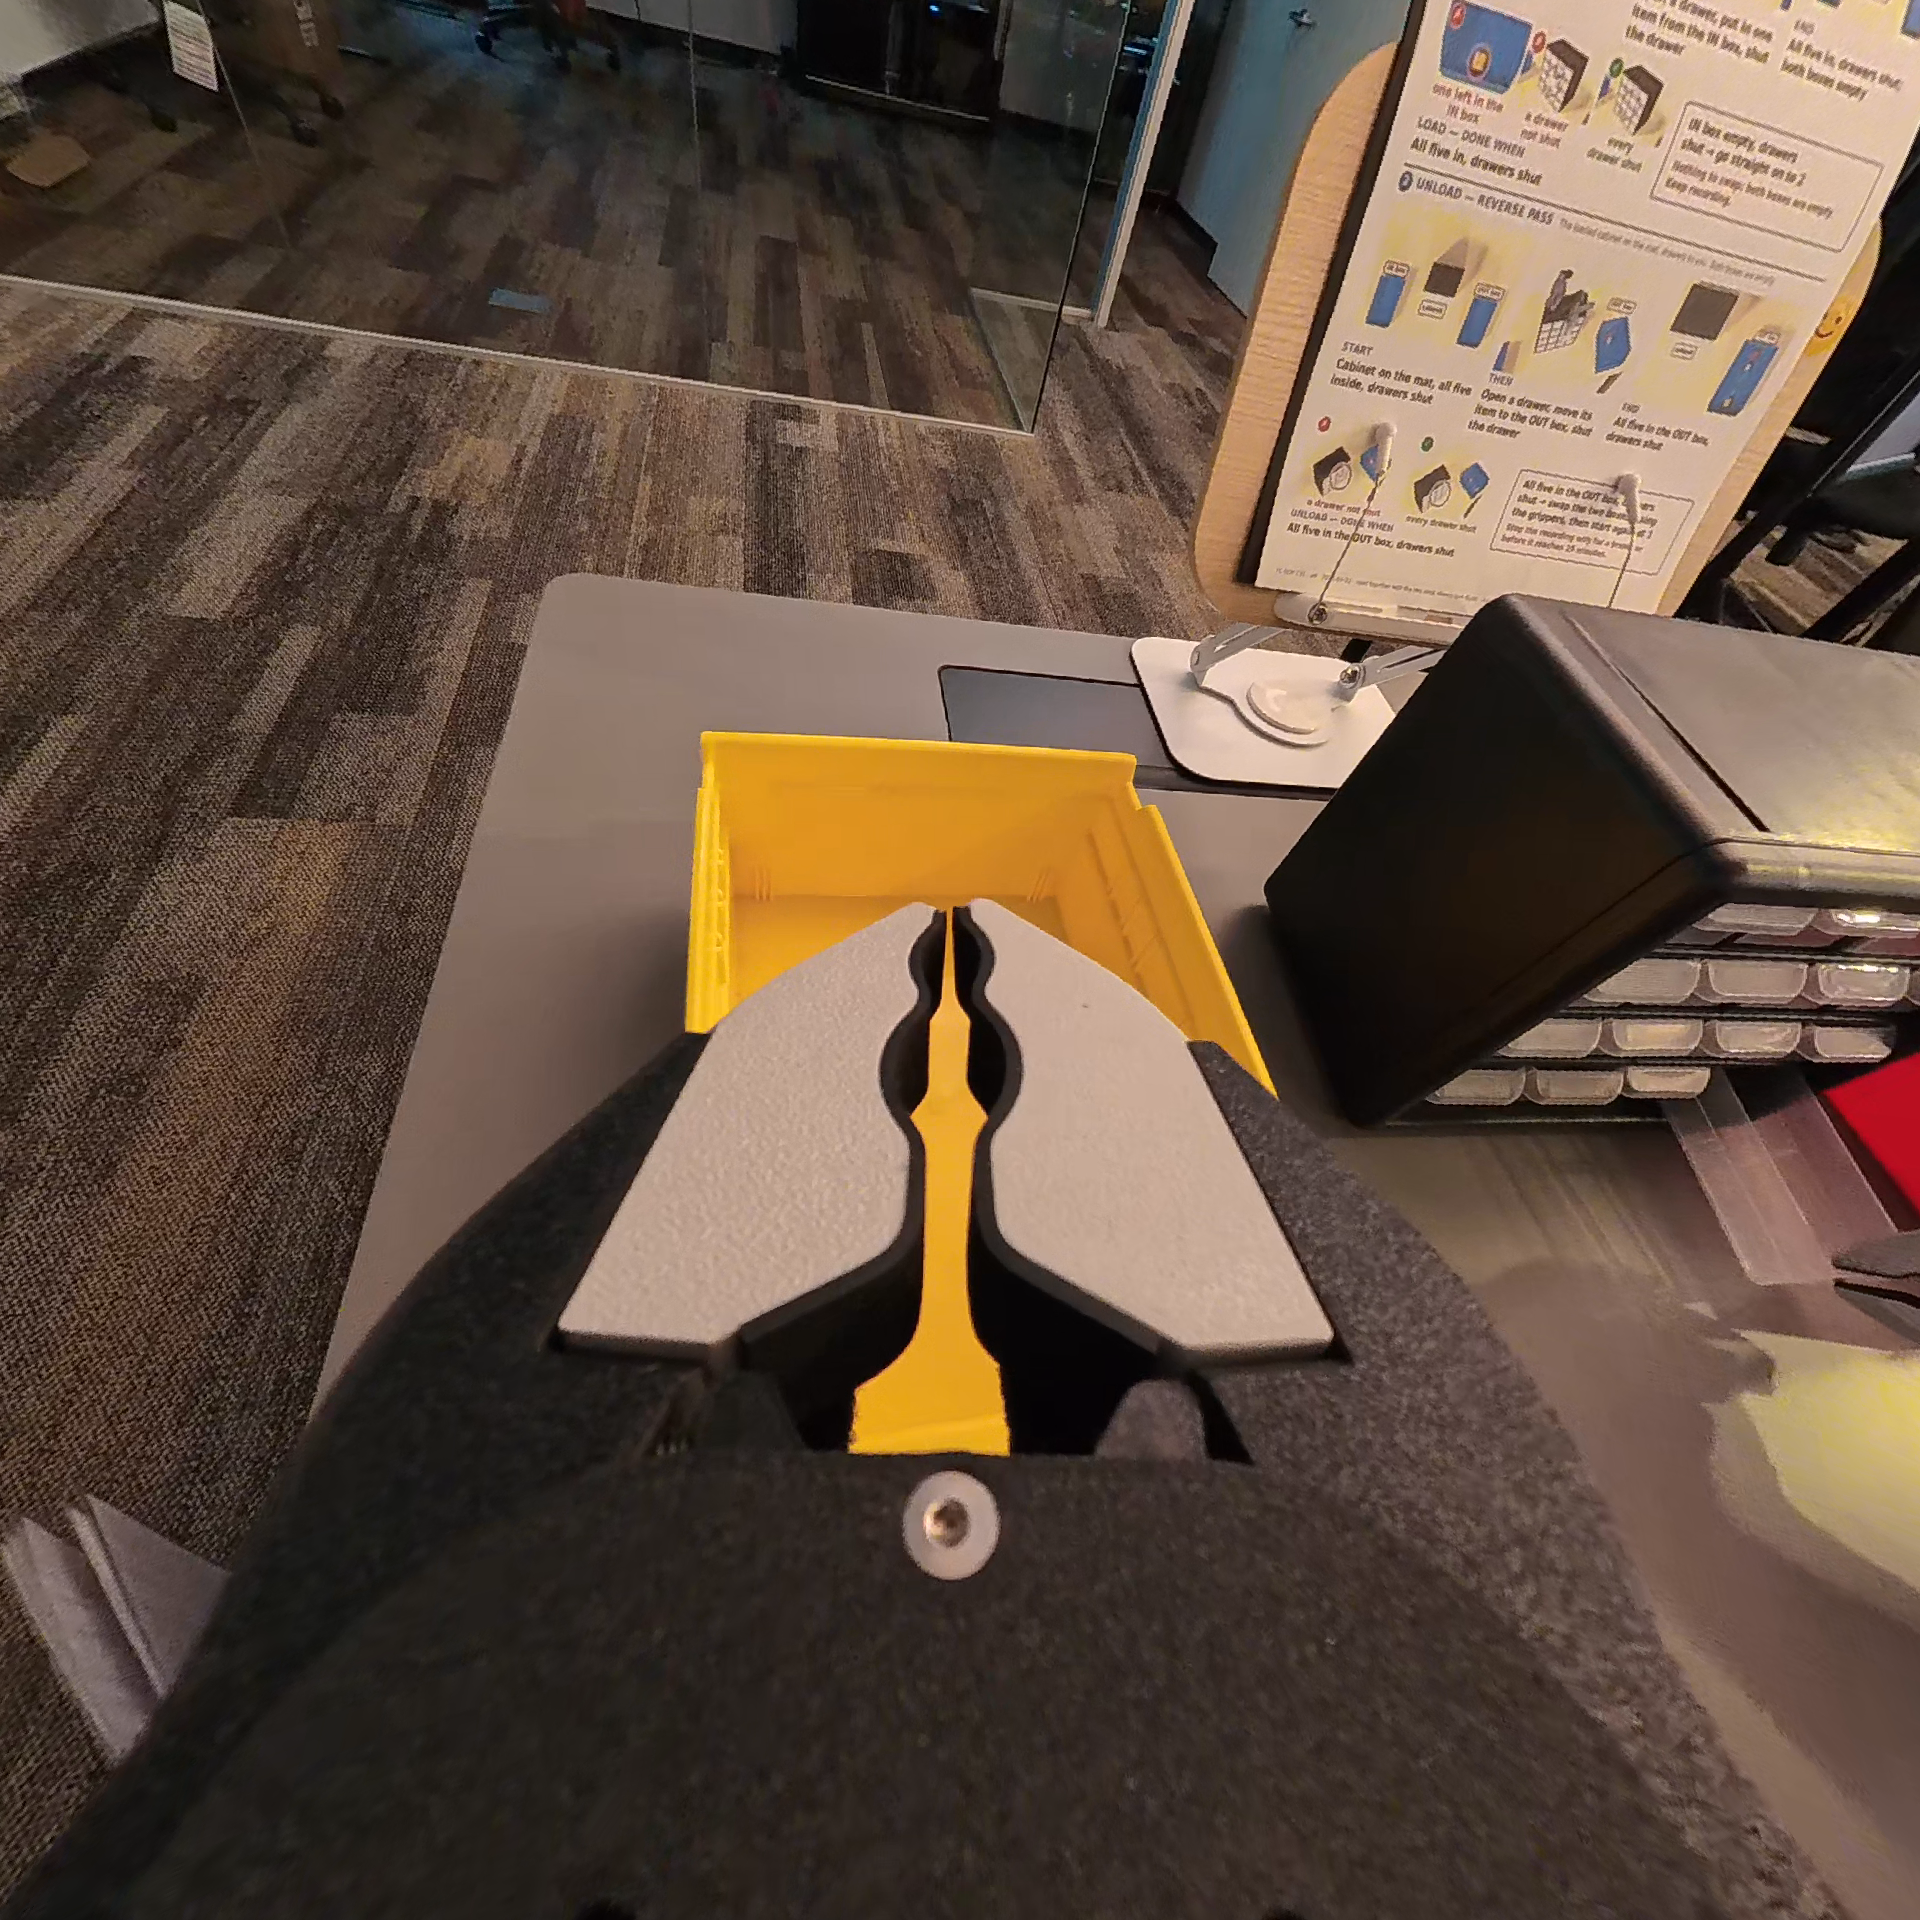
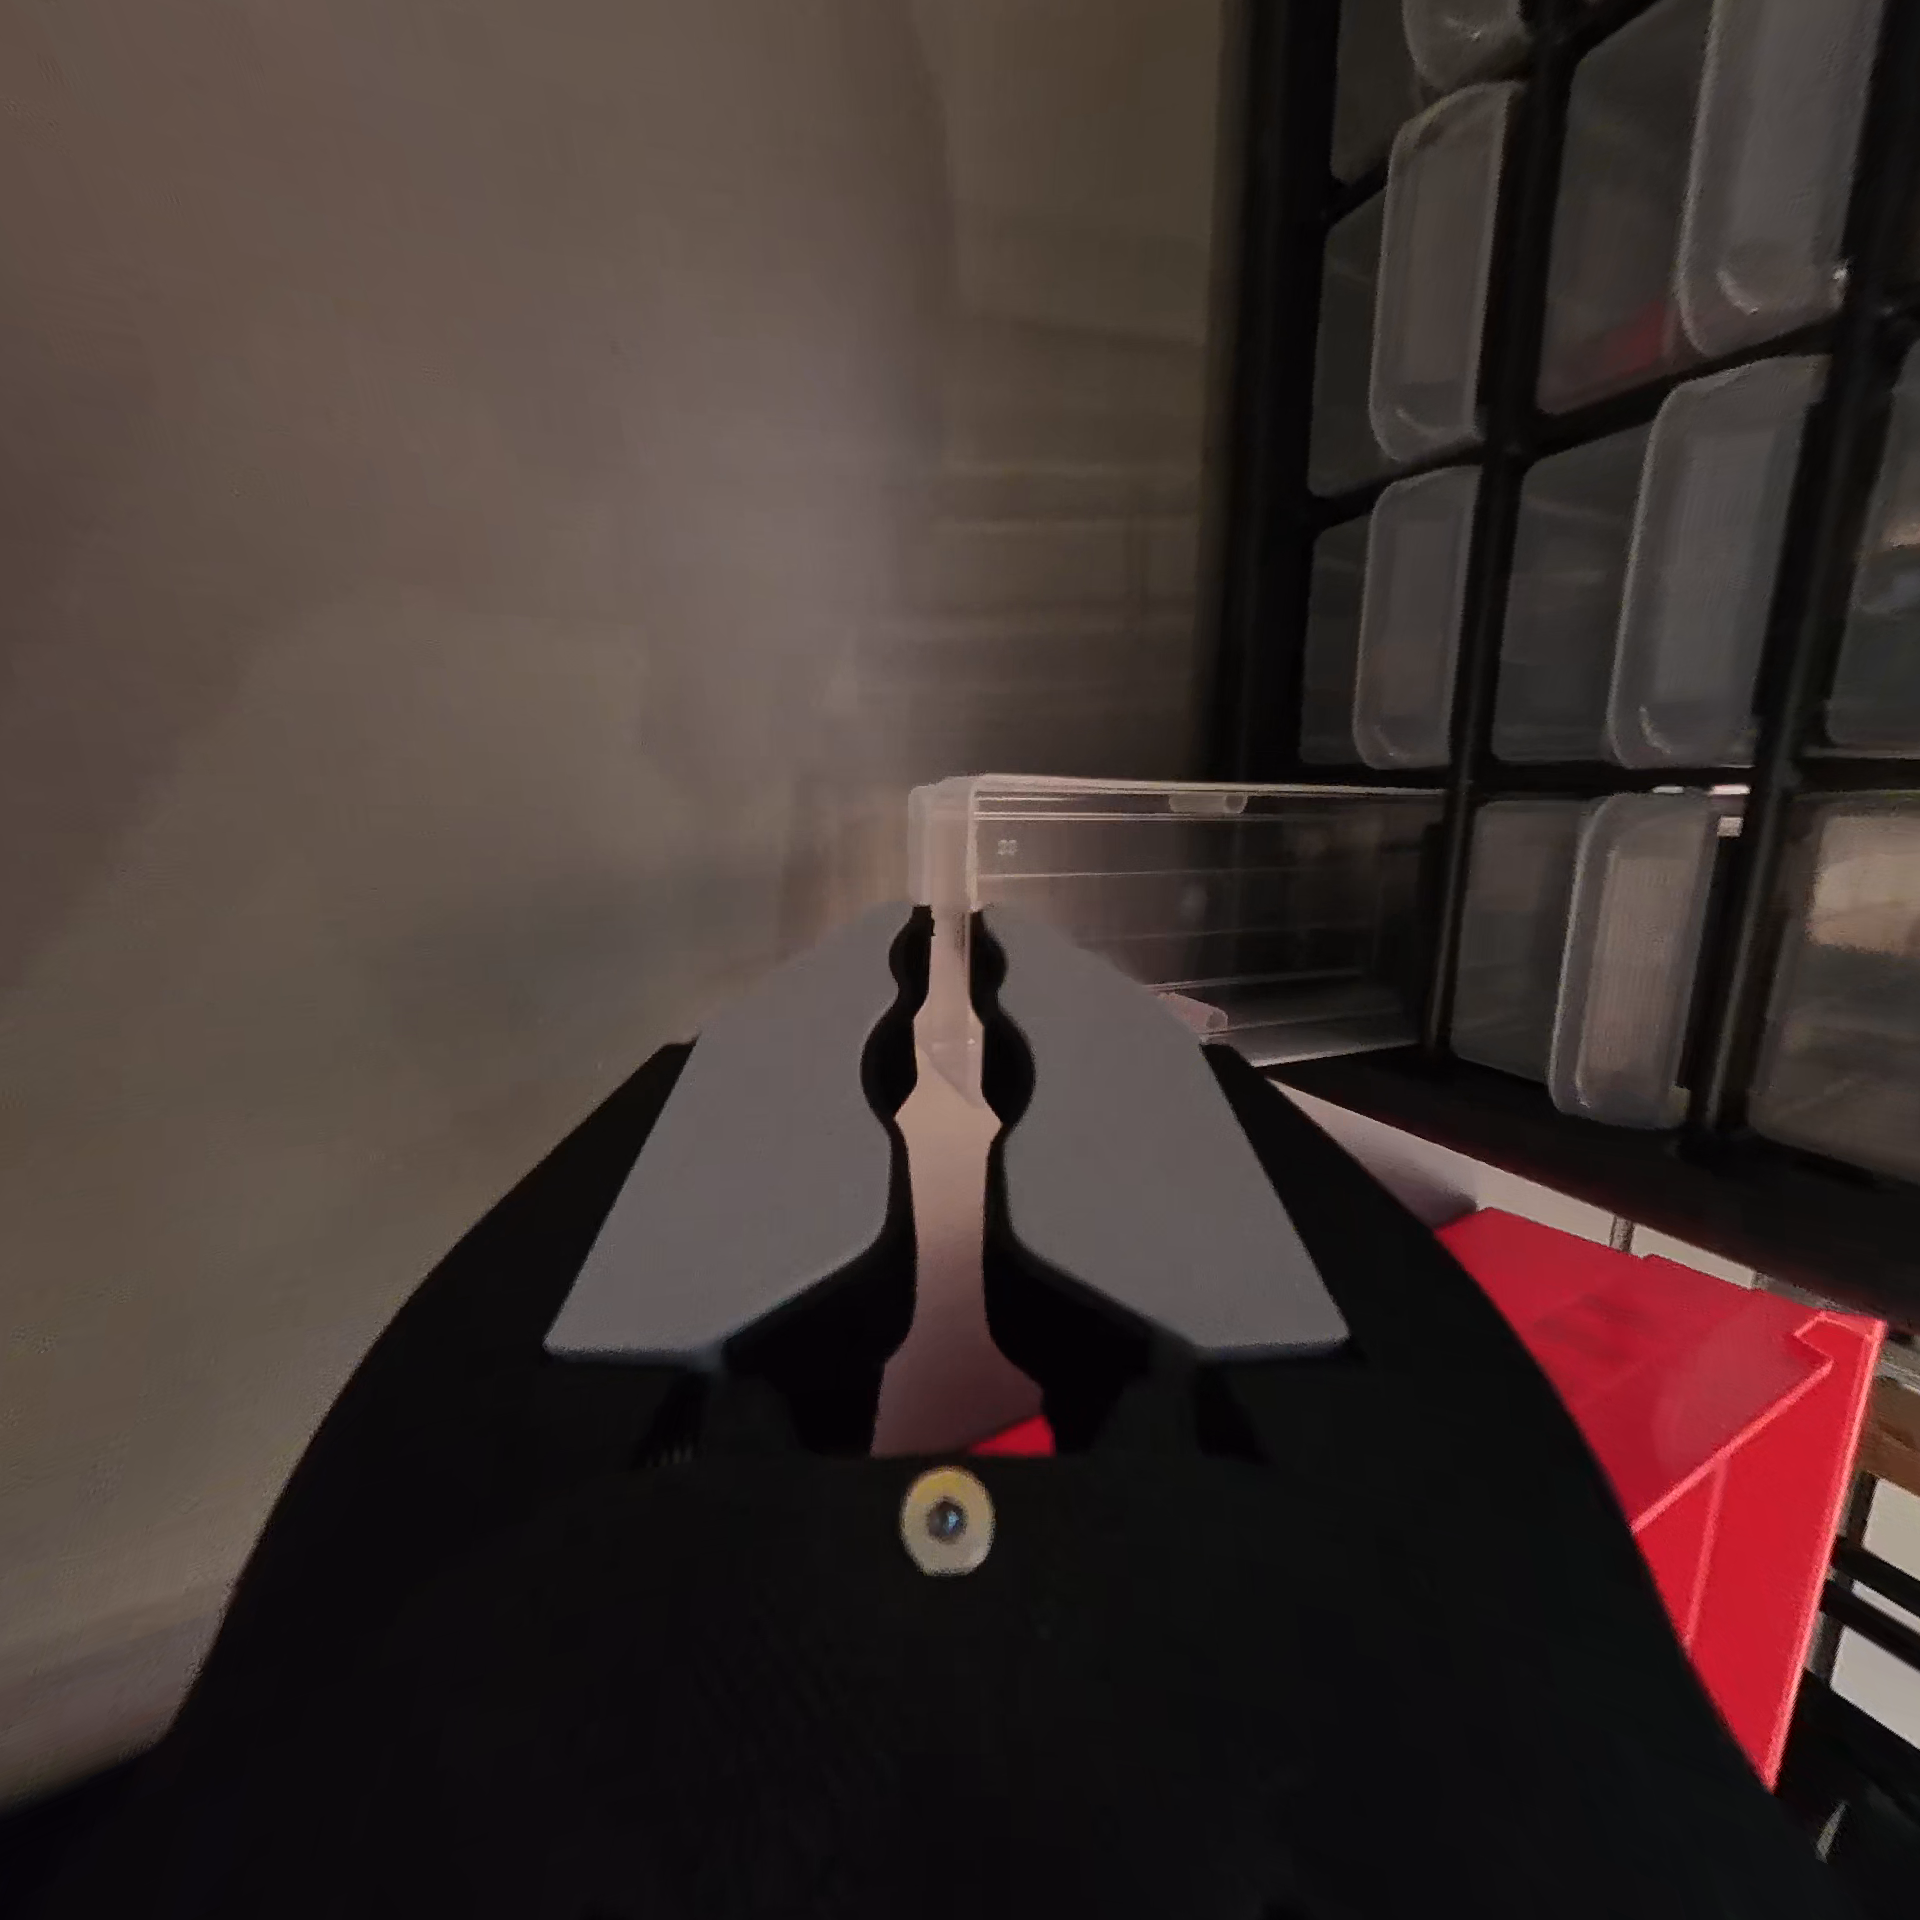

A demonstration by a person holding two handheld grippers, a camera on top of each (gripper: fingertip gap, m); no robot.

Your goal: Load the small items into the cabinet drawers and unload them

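Observation:
The black cabinet point(image 1: 1475, 862) of small clear drawers stands on the grey table, right of the yellow bin point(image 1: 914, 821). My left gripper point(image 1: 951, 912) is shut and empty, hovering over the yellow bin; what shows of the bin's inside is bare. In the right wrist view the cabinet point(image 2: 1475, 623) is close on the right. One clear drawer point(image 2: 1195, 914) in its bottom row is pulled far out. My right gripper point(image 2: 951, 920) is shut on that drawer's front handle tab. The drawer's contents do not show. The drawer also shows in the left wrist view point(image 1: 1756, 1184).
A red bin point(image 2: 1662, 1455) sits below and in front of the cabinet, also in the left wrist view point(image 1: 1881, 1127). An instruction board point(image 1: 1538, 312) stands behind the table. A white pad with a metal stand point(image 1: 1247, 748) lies at the table's back. Carpet lies beyond the table's left edge. There is about 50 cm between the tips of the two grippers. From my right tips it is roughly 11 cm to the cabinet point(image 2: 1475, 623); from my left, 45 cm.

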